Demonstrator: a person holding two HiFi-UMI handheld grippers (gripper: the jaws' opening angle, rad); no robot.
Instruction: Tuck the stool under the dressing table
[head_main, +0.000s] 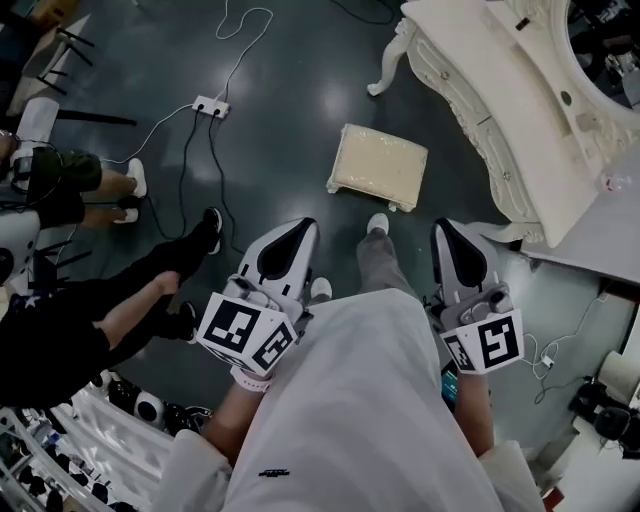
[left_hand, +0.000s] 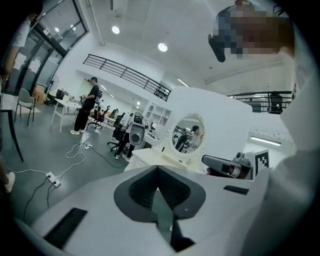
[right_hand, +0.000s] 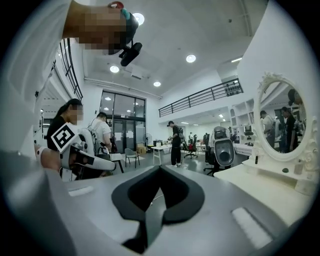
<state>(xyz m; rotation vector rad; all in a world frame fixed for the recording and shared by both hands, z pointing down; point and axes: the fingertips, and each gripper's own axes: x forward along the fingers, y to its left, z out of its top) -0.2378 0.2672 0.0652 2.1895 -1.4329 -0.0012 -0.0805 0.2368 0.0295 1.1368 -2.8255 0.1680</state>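
Stool (head_main: 378, 165): we found it standing on the floor (head_main: 290, 100), near the dressing table (head_main: 500, 110), out in front of it and not beneath.
Left claw (head_main: 298, 232): we noted it clenched, empty, apart from the stool.
Right claw (head_main: 447, 235): likewise clenched, holding nothing.

head cam looks steeply down at the floor (head_main: 300, 100), both gripper cams face roughly level across the room, all three share the white desk (head_main: 500, 120)
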